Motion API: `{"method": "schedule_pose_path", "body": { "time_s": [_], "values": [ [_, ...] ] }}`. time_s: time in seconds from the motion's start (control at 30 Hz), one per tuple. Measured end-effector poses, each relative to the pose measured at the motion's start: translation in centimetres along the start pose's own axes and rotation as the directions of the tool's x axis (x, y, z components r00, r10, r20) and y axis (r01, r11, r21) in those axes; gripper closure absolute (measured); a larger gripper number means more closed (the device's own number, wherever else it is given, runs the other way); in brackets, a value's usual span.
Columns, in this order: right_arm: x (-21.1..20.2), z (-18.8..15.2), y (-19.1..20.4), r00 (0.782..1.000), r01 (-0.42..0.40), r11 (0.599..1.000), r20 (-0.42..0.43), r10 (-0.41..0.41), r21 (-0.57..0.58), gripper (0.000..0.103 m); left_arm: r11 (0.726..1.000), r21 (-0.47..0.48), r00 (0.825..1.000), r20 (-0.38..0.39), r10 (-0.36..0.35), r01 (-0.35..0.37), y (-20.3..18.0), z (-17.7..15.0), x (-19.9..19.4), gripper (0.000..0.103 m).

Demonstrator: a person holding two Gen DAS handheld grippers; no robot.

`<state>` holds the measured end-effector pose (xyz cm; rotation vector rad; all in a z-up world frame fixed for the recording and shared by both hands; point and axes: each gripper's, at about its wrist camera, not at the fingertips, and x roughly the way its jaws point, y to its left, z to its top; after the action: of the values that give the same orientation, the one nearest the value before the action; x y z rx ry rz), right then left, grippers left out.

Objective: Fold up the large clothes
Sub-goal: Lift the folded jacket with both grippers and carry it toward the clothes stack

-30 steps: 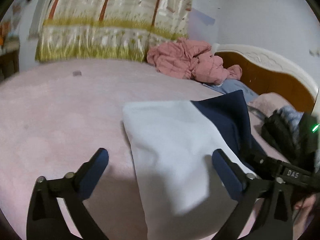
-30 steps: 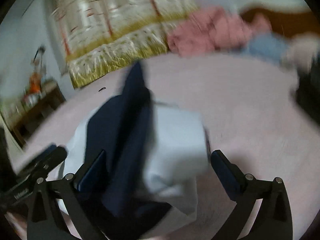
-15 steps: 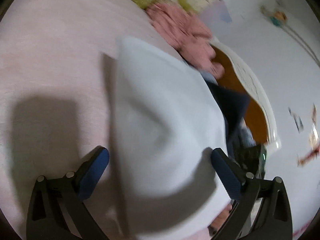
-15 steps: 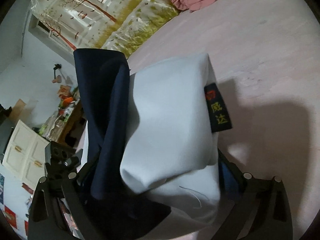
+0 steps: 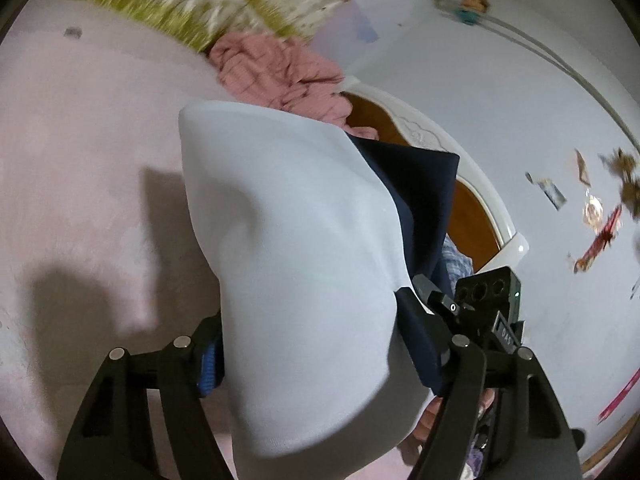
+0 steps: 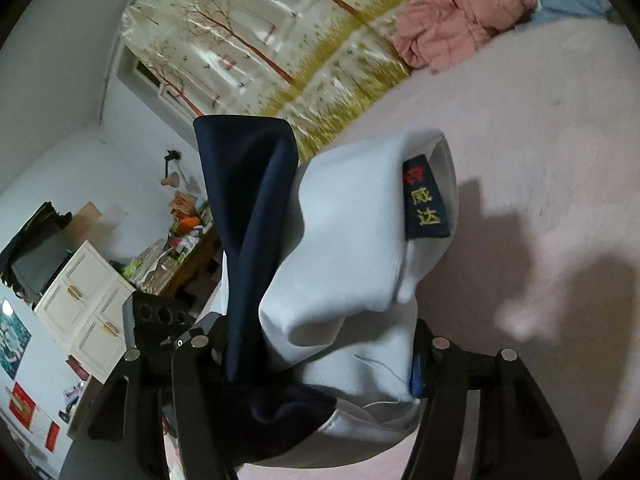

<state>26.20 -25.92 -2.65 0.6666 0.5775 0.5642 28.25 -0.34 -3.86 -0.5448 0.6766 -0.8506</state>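
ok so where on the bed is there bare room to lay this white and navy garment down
Bare pink bedspread lies open left of the garment, up to the curtain; in the right wrist view it is free right of the garment, below the pink clothes pile. It is crowded by that pile and the headboard.
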Motion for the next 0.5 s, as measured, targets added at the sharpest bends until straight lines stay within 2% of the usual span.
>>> {"method": "schedule_pose_path", "body": {
  "time_s": [0.1,0.23,0.33,0.4,0.5],
  "values": [
    [-1.9,0.8,1.8,0.999,-0.014,0.999,0.037,0.016,-0.029,0.039,1.000,0.030,0.998,0.056,-0.011,0.010,-2.5,0.6,-0.7,0.030],
    [-6.1,2.1,4.4,0.998,0.001,0.997,0.056,0.004,-0.080,0.039,0.995,0.102,0.994,0.112,-0.007,-0.005,-8.3,1.7,-0.8,0.030],
    [-10.6,4.6,5.4,0.996,0.009,0.996,0.085,-0.001,-0.091,0.039,0.991,0.133,0.996,0.086,-0.016,0.005,-13.2,3.3,0.5,0.030],
    [-14.3,6.3,5.9,0.993,0.012,0.997,0.116,-0.003,-0.074,0.039,0.982,0.188,0.997,0.072,-0.017,0.003,-17.3,4.4,1.6,0.030],
    [-20.0,8.6,6.2,0.985,0.025,0.998,0.174,-0.015,-0.056,0.039,0.966,0.254,0.997,0.050,-0.067,0.052,-22.2,6.1,3.9,0.030]
  ]
}}
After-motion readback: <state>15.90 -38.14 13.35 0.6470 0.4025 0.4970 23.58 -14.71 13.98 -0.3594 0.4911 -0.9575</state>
